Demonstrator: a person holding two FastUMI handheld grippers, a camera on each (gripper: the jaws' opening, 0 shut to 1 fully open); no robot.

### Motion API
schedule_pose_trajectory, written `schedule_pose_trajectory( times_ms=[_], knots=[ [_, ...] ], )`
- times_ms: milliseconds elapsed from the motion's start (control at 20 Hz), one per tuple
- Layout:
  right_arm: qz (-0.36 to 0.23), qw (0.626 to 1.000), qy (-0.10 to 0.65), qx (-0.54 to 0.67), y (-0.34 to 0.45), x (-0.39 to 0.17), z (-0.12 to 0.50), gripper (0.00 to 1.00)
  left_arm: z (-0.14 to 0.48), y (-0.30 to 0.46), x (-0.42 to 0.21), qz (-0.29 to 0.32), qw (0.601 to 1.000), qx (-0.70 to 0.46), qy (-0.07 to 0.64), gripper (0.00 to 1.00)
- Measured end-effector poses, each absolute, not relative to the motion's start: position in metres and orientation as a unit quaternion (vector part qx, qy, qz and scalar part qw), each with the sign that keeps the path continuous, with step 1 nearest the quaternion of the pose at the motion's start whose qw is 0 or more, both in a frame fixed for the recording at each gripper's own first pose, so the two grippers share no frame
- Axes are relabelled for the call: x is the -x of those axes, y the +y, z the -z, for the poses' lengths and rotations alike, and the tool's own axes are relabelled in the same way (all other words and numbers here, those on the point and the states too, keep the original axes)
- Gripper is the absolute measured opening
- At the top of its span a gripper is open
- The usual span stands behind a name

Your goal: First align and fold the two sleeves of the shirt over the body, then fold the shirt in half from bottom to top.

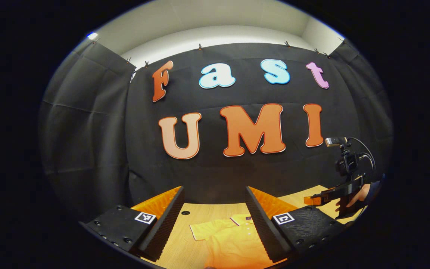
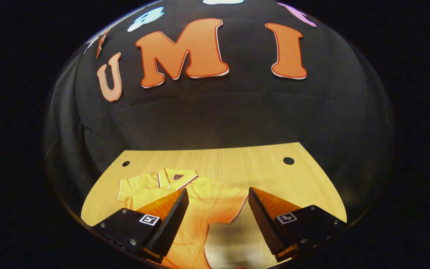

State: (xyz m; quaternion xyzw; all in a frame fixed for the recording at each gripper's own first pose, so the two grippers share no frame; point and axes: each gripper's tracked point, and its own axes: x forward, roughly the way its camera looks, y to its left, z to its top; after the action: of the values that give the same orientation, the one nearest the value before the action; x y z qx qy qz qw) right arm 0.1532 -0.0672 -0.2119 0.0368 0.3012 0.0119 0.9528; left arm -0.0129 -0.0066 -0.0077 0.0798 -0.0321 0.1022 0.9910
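right gripper (image 2: pixel 218 203) hovering over table, jaws standing wide apart, gripping nothing | yellow polo shirt (image 2: pixel 203 201) lying flat on wooden table (image 2: pixel 274 175), collar (image 2: pixel 176 176) pointing toward wall, both short sleeves lying spread out | right sleeve (image 2: pixel 233 205) sitting between fingers

I am seeing the shirt (image 2: pixel 185 203) lying flat on the table (image 2: pixel 237 164), collar (image 2: pixel 176 176) toward the booth wall (image 2: pixel 237 112) that is standing behind the table's far edge. In the right gripper view, one sleeve (image 2: pixel 233 205) is spreading out to the shirt's right, the other (image 2: pixel 131 190) to its left. The right gripper (image 2: pixel 218 209) is hovering over the shirt's right side, fingers apart. In the left gripper view, I am holding the left gripper (image 1: pixel 215 218) above the shirt (image 1: pixel 230 239), fingers apart, while the other gripper (image 1: pixel 317 200), in a hand (image 1: pixel 360 194), is hanging well to the shirt's right.
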Motion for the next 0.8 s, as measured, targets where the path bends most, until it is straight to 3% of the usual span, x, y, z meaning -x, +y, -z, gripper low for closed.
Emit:
schedule_pose_trajectory(
  times_ms=[500, 800],
  knots=[
    [-0.020, 0.903, 0.427, -0.055, -0.083, -0.176, 0.287, 0.96, 0.033, -0.008, 0.006, -0.135, 0.987, -0.082, 0.010, 0.98],
    [-0.017, 0.854, 0.515, -0.077, -0.086, -0.181, 0.338, 0.95, 0.058, -0.003, 0.009, -0.153, 0.986, -0.047, 0.049, 0.97]
  ],
)
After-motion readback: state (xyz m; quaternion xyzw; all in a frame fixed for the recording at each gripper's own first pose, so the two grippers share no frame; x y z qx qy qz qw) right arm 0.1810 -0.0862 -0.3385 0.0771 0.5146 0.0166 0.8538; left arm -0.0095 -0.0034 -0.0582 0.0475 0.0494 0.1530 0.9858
